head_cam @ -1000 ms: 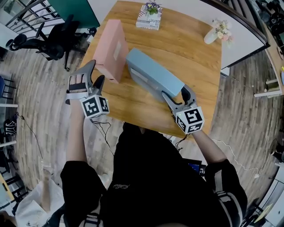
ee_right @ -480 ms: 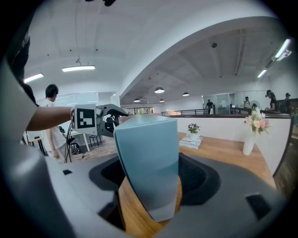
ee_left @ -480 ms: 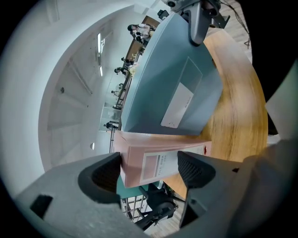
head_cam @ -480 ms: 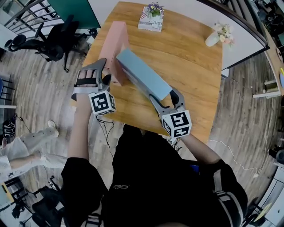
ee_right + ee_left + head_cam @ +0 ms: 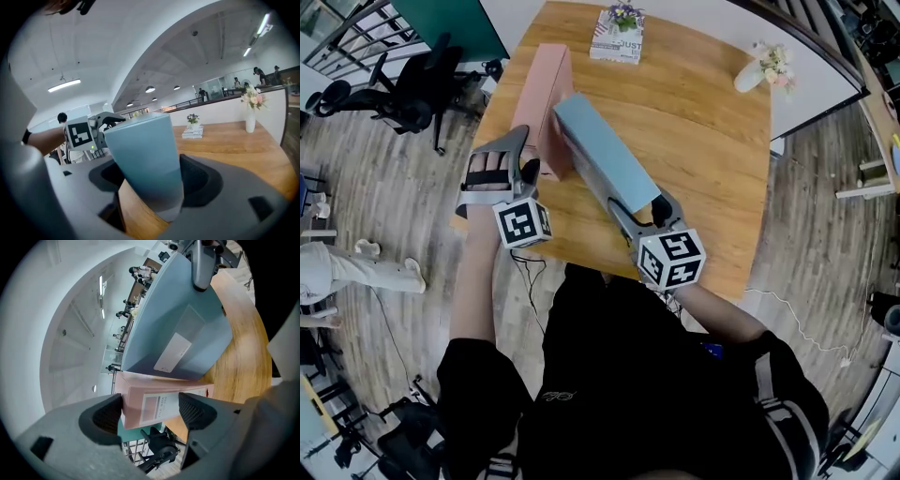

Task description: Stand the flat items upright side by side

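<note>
A pink flat box (image 5: 546, 103) stands on its long edge at the left of the wooden table (image 5: 703, 141). A blue flat box (image 5: 605, 155) stands on edge beside it, its far end close to the pink one. My left gripper (image 5: 523, 155) is open, and the pink box's near end (image 5: 159, 404) sits between its jaws without being squeezed. My right gripper (image 5: 639, 202) straddles the blue box's near end (image 5: 145, 154). Its jaws have just been opening: the box leans near one pad and a gap shows at the other.
A stack of books with a small plant (image 5: 616, 37) lies at the table's far edge, and a vase of flowers (image 5: 759, 67) stands at the far right. An office chair (image 5: 412, 89) is on the floor to the left. A person's legs (image 5: 356, 267) show at the left edge.
The blue box has gone from lying tilted with its broad face showing to standing on edge next to the pink box. The right gripper moved left and rolled. The left gripper closed in on the pink box's end.
</note>
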Motion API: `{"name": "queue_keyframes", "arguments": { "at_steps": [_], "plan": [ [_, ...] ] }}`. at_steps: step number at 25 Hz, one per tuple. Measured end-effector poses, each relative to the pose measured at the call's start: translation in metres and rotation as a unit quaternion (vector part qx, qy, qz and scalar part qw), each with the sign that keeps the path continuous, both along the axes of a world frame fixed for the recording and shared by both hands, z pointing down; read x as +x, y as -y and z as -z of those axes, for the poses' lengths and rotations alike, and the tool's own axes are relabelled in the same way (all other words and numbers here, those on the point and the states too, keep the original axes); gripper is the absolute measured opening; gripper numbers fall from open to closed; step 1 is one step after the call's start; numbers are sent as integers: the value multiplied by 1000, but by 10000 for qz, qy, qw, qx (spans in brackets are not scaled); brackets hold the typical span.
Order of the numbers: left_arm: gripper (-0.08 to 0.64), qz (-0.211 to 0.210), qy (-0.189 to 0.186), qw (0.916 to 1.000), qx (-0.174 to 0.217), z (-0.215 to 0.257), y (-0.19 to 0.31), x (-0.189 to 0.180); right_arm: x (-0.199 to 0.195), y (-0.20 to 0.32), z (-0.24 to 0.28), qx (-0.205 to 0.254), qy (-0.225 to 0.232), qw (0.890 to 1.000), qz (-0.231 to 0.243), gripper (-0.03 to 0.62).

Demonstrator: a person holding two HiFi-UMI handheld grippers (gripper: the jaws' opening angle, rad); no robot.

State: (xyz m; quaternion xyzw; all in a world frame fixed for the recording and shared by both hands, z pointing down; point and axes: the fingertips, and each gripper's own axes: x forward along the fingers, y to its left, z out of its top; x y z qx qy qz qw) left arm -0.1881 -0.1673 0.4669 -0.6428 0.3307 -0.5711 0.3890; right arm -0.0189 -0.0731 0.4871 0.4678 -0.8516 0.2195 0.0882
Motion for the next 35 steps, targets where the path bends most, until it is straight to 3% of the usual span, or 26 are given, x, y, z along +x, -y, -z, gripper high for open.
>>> {"name": "queue_keyframes", "arguments": {
  "at_steps": [9, 17, 21, 25, 28, 31, 35],
  "plan": [
    [390, 132, -196, 9997, -25, 0, 2, -1, -31, 28, -1, 36, 8, 9999, -123, 359],
    [382, 128, -306, 9994, -12, 3, 4, 5, -53, 61, -1, 156, -108, 9998, 65, 370],
    [377, 151, -370, 9992, -23, 4, 5, 6, -70, 74, 0, 181, -117, 9979, 603, 390],
    [377, 236, -382, 9990, -86, 3, 8, 3, -71, 62, -14, 435, -568, 9831, 1686, 411],
    [379, 243, -396, 9989, -97, 3, 9, 3, -56, 48, -37, 507, -979, 9695, 2188, 400],
    [379, 239, -390, 9989, -81, 4, 9, 4, -45, 46, -45, 796, -1344, 9613, 2271, 316],
    [379, 214, -340, 9992, -76, 3, 8, 5, -48, 49, -45, 1007, -1623, 9543, 2299, 270]
  ]
}}
